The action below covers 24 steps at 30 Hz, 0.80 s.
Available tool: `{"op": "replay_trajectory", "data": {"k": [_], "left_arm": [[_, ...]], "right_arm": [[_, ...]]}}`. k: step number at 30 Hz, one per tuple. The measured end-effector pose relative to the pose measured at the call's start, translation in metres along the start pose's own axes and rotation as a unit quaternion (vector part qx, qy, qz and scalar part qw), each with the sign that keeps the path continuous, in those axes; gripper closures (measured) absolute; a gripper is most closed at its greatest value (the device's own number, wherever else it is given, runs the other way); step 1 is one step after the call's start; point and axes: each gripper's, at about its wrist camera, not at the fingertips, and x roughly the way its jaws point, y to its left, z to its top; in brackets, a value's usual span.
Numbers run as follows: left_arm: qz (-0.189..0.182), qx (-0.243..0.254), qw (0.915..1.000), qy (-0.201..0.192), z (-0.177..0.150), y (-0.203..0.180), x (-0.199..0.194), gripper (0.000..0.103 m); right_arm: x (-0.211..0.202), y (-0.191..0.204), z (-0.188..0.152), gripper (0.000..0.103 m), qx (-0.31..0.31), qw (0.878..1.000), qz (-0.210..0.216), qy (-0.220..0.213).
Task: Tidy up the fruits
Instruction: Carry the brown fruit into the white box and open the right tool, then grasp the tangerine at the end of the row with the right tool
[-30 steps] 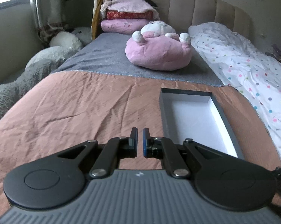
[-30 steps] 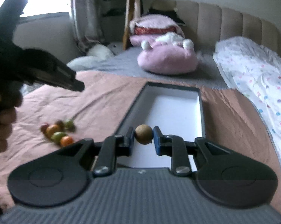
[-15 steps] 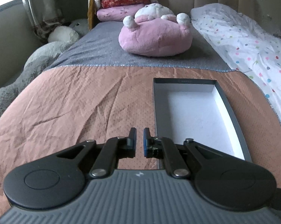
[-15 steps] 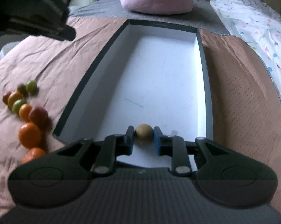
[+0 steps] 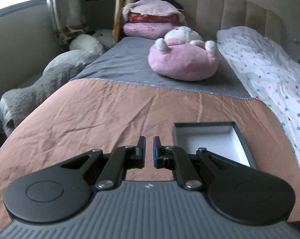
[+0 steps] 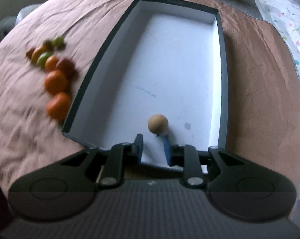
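A small round tan fruit (image 6: 158,123) lies on the white floor of the dark-rimmed box (image 6: 102,59), near its front end. My right gripper (image 6: 153,139) is open just behind it, its fingertips not gripping the fruit. A row of several orange, green and red fruits (image 6: 54,73) lies on the brown bedspread left of the box. My left gripper (image 5: 149,141) is shut and empty above the bedspread, left of the box's far end (image 5: 243,137).
A pink plush toy (image 5: 181,63) lies on the grey sheet behind the box. A polka-dot duvet (image 5: 269,63) runs along the right. Grey and white plush animals (image 5: 50,75) lie off the bed's left edge. Pillows (image 5: 150,22) are stacked at the headboard.
My right gripper lowered into the box, opened and let go of the tan fruit, which now lies on the box floor. The left gripper drew back, still shut.
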Motion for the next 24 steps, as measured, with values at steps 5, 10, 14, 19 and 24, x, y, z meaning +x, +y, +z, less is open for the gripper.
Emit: {"op": "replay_trajectory", "data": {"k": [5,10,14,19,24], "left_arm": [[0.012,-0.012,0.9998,-0.009,-0.014,0.037,-0.044,0.094],[0.05,0.001,0.9985,-0.023,-0.049,0.077,-0.086,0.067],[0.084,0.0,0.9964,-0.01,-0.067,0.107,-0.107,0.062],[0.1,-0.023,0.9947,0.007,-0.075,0.131,-0.127,0.054],[0.117,-0.011,0.9927,-0.029,-0.076,0.132,-0.145,0.031]], "right_arm": [[-0.023,0.007,-0.031,0.078,0.016,0.998,-0.03,-0.061],[-0.059,0.035,-0.066,0.077,0.014,0.978,-0.082,-0.192],[-0.095,0.072,-0.086,0.077,0.015,0.965,-0.04,-0.259],[-0.117,0.125,-0.089,0.077,-0.048,0.958,-0.012,-0.284],[-0.126,0.148,-0.081,0.077,-0.088,0.952,-0.01,-0.292]]}}
